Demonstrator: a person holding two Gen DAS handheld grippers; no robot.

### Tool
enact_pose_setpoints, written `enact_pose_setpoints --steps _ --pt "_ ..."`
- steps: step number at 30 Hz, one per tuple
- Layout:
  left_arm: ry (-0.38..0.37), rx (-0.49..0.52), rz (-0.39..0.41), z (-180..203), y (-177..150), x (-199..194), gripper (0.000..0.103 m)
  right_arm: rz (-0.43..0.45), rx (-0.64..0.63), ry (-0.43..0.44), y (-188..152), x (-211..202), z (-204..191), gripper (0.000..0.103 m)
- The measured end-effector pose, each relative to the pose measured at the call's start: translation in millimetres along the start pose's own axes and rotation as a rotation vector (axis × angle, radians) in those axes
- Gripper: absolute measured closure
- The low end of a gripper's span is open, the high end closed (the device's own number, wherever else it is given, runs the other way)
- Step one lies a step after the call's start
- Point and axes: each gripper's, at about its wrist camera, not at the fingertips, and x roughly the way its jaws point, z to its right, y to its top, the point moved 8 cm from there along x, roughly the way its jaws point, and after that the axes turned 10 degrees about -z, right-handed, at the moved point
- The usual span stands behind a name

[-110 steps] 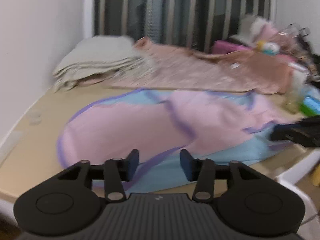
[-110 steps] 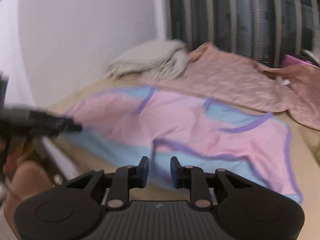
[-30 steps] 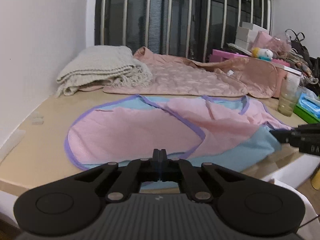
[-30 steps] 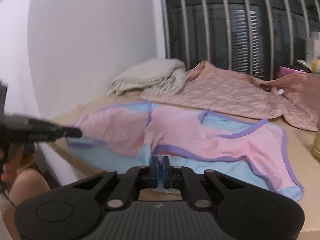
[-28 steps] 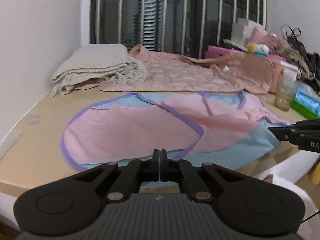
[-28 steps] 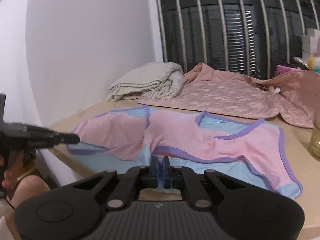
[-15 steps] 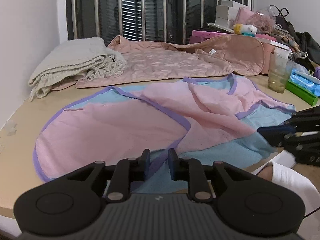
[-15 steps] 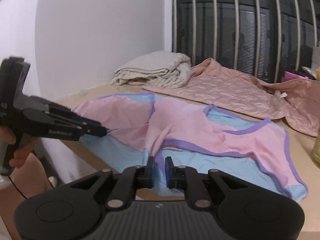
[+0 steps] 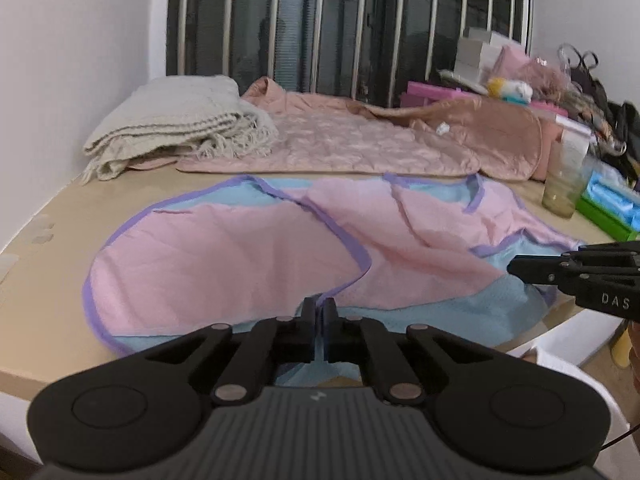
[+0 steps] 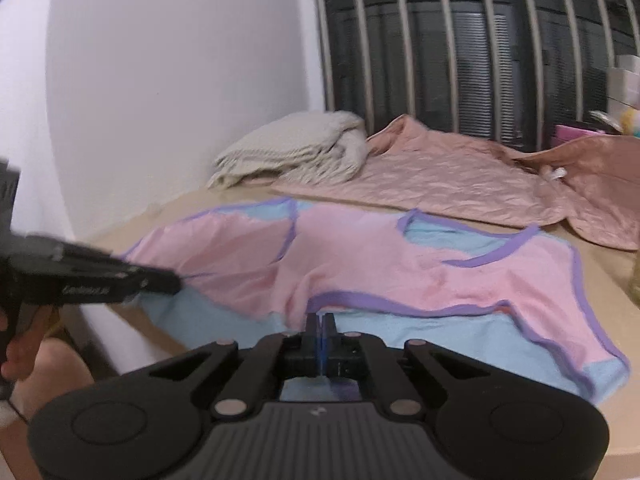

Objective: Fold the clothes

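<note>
A pink and light-blue garment with purple trim [image 9: 248, 252] lies spread on the beige table [image 9: 100, 200]; it also shows in the right wrist view [image 10: 400, 264]. My left gripper [image 9: 319, 312] is shut on the garment's near purple-trimmed edge. My right gripper [image 10: 320, 326] is shut on the garment's near edge by the purple trim. Each gripper shows in the other's view: the right one at the right [image 9: 516, 268], the left one at the left [image 10: 176, 280].
A folded beige knit blanket [image 9: 176, 128] and a pink quilted jacket [image 9: 360, 140] lie at the back. A plastic cup [image 9: 566, 184], a green box [image 9: 604, 208] and clutter stand at the right. A barred window is behind. The table's near edge is close.
Both grippers, slightly open half a second ago, have closed on the garment's near edge. The near edge is pulled up a little toward the fingers.
</note>
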Motion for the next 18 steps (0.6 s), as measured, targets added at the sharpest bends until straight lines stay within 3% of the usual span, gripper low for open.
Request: enact_pose_setpoints --steps 3,6,8,9,10,12,13,15,17,18 --pt "-0.012 0.006 0.021 2.4 0.5 -14.4 0.100 0.007 0.007 0.006 -0.1 -9.4 4.7 0.103" --pt "-0.027 0.007 -0.015 2.7 -4.8 -13.3 0.099 -0.012 -0.028 0.011 -2.8 -10.3 0.7 0.102" --pt "-0.019 -0.011 -0.038 -2.4 -8.5 -8.1 0.094 -0.025 -0.035 -0.001 -3.3 -5.5 -0.6 0.096" --pt "-0.020 -0.022 -0.043 -4.9 -8.1 -7.1 0.093 -0.026 -0.028 -0.009 -2.2 -2.8 0.9 0.084" --pt "-0.031 -0.025 -0.044 -5.9 -5.6 -7.6 0.090 -0.023 -0.012 -0.016 0.5 -0.4 3.4 0.074" --pt "-0.057 -0.033 -0.026 -3.0 6.0 -8.4 0.074 -0.006 0.031 -0.002 11.4 3.9 6.7 0.068" --pt "-0.075 -0.032 -0.019 0.4 12.6 -7.6 0.059 0.004 0.053 0.009 17.4 5.9 8.2 0.064" --pt "-0.076 -0.004 -0.039 12.4 18.1 6.2 0.055 -0.009 0.078 0.042 28.0 19.9 8.7 0.060" --pt "-0.045 0.028 -0.069 21.3 18.8 21.7 0.056 -0.069 0.079 0.019 30.5 42.0 8.1 0.064" --pt "-0.012 0.044 -0.089 23.7 16.5 29.9 0.057 -0.093 0.068 -0.006 30.3 50.8 8.1 0.092"
